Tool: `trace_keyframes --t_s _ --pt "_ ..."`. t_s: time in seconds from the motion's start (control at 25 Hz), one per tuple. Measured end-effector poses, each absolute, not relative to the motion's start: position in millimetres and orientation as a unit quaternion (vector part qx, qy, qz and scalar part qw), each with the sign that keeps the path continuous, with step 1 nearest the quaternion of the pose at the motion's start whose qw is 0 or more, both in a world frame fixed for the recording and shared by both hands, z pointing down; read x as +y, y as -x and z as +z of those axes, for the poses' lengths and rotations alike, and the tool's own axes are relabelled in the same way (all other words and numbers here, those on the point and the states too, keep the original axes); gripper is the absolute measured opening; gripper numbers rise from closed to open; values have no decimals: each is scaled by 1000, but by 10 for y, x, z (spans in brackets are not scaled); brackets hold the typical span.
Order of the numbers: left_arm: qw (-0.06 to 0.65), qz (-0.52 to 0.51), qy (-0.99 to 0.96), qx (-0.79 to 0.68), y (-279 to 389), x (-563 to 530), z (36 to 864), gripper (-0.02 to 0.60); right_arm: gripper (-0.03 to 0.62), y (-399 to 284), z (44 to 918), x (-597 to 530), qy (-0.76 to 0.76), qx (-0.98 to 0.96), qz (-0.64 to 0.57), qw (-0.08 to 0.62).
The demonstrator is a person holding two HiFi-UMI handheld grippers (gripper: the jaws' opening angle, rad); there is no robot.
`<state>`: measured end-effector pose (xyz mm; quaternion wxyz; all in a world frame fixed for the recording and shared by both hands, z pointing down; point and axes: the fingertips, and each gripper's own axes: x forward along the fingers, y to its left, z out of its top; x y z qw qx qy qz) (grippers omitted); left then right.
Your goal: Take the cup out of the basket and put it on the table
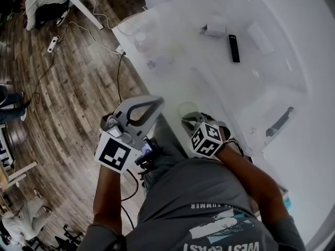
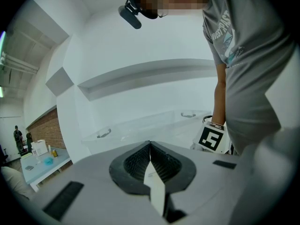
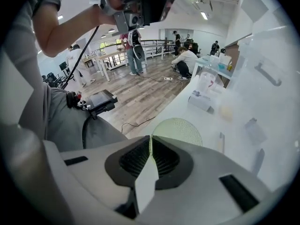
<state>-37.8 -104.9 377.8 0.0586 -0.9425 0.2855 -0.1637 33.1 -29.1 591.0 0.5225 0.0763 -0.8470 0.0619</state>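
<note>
Now both your grippers are held near the table's edge. The left gripper (image 2: 150, 144) has its jaws pressed together on nothing, and the right gripper (image 3: 151, 138) is the same. A pale green round thing (image 3: 178, 128), probably the cup, seems to stand on the white table (image 1: 172, 30) just beyond the right jaws, outside the clear basket (image 2: 140, 125). If so, I judge the placing is done; if not, you should next part the right jaws around it.
</note>
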Motion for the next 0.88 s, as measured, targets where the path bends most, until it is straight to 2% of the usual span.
trace_keyframes --t_s 0.56,0.88 --pt "61 -168 942 283 420 -1024 3755 9 31 -451 6078 -400 -91 -826 73 551" --pt "68 -178 941 280 379 -971 3680 9 65 -394 6005 -327 -72 -836 67 540"
